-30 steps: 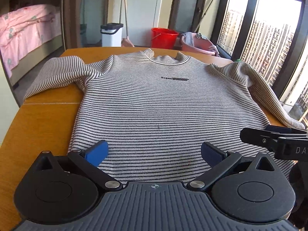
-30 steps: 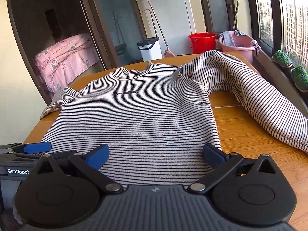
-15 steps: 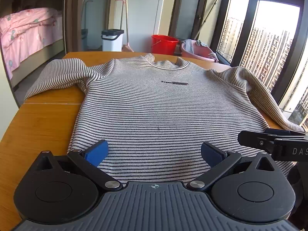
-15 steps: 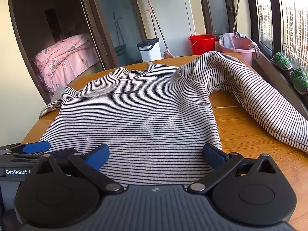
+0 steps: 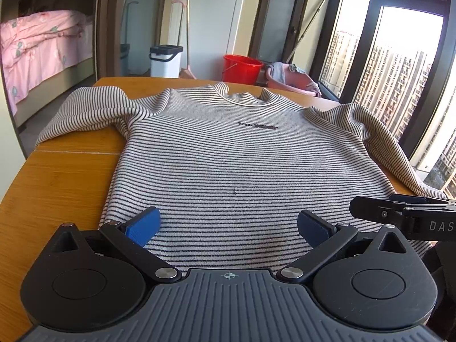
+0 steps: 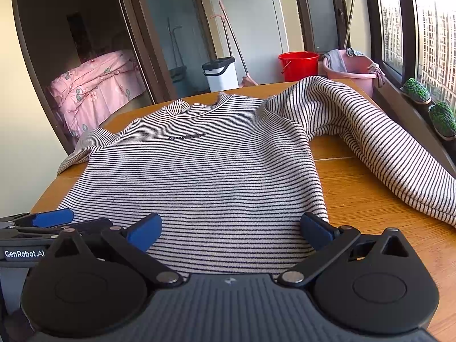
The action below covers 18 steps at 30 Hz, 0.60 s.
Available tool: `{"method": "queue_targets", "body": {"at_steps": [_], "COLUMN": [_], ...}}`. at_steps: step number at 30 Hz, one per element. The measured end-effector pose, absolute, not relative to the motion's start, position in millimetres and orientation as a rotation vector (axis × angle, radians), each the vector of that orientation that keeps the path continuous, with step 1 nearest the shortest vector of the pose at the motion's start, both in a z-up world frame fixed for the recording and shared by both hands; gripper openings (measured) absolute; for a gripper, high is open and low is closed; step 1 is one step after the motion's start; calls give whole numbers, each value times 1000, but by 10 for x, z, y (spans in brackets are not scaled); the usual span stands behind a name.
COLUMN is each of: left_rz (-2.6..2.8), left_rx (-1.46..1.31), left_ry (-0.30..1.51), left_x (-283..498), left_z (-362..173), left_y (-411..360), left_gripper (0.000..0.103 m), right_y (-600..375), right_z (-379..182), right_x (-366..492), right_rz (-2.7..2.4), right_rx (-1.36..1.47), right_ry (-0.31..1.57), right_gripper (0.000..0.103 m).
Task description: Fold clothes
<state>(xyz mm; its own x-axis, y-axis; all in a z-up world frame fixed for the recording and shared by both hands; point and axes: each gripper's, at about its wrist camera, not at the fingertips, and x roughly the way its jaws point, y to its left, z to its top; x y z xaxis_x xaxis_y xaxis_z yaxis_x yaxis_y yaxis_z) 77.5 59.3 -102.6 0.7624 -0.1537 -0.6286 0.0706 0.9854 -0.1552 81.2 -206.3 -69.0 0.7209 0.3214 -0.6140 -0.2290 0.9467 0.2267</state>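
Shirt [image 5: 233,165]: we see it lying flat on the table [image 5: 57,188], front up (both sleeves spread out).
Left gripper [image 5: 228,226]: fingers wide apart, over the shirt's bottom edge.
Right gripper [image 6: 230,228]: fingers wide apart too, holding nothing.

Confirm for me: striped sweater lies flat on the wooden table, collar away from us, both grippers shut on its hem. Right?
Not quite. Both grippers are open, clamping nothing. The left gripper and right gripper have their fingers spread wide over the hem of the striped sweater, as both wrist views show. The rest holds: flat on the wooden table, collar away.
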Motion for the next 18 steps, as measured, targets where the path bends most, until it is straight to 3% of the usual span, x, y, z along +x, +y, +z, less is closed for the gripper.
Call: {"method": "queue_targets", "body": {"at_steps": [18], "left_rz": [-197], "left_rx": [-198], "left_ry": [675], "left_x": [782], "left_z": [-1034], "left_y": [735], "left_gripper": [103], "right_y": [-2101], "right_z": [-698], "right_x": [788], "right_rz": [312], "right_rx": [168], "right_ry": [694], "right_gripper": [103]}}
